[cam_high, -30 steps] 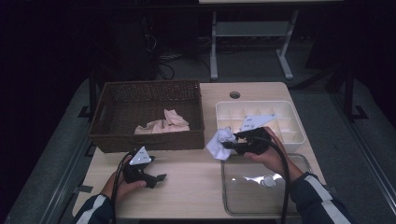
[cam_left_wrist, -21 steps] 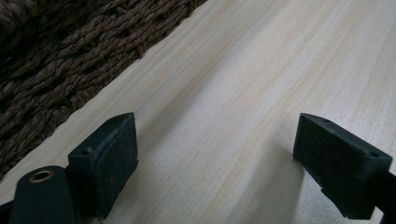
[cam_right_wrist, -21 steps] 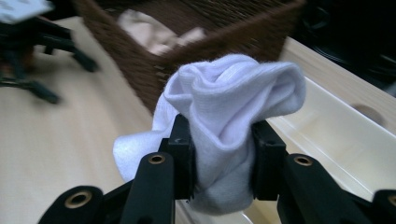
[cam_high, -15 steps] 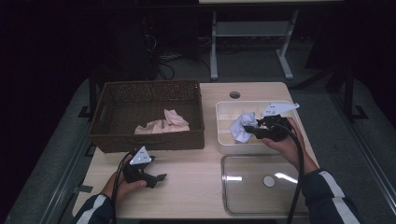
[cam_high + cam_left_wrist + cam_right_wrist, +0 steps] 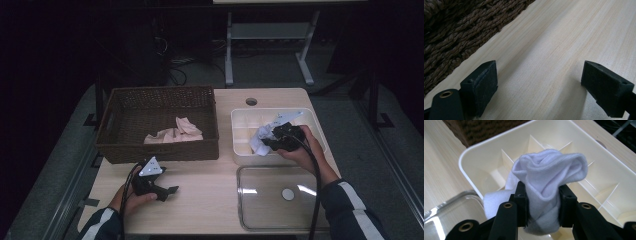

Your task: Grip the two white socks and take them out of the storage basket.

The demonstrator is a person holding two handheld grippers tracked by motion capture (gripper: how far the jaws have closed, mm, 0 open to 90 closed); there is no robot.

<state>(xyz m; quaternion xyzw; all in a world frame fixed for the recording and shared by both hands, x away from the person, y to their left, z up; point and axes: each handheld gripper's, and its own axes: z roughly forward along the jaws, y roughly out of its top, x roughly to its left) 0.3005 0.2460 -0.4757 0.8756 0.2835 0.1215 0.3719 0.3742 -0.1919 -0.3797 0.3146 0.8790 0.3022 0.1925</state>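
The right gripper (image 5: 542, 195) is clamped on a white sock (image 5: 549, 175), a soft knitted bundle rolled into loose folds that bulges up between the two black jaws and spills out below them on the side toward the clear lid. In the high view this gripper (image 5: 267, 141) hangs over the near part of a cream plastic box (image 5: 320, 131), with the sock (image 5: 260, 138) at its tip. The box (image 5: 474, 165) is smooth and rounded at the corners, and thin walls split its inside into small cells directly ahead of and beneath the jaws. Just behind the gripper, toward the person, lies a clear rectangular lid (image 5: 250, 210), glossy, with a round knob in its middle.

The left gripper (image 5: 540, 85) rests low on the pale, fine-grained wooden table (image 5: 564, 37), jaws wide apart with nothing between their flat, matte black pads. Ahead of it to one side runs the dark woven basket (image 5: 456, 37), rope-like in its plaiting. In the basket (image 5: 125, 107) lies a crumpled pink cloth (image 5: 175, 131).
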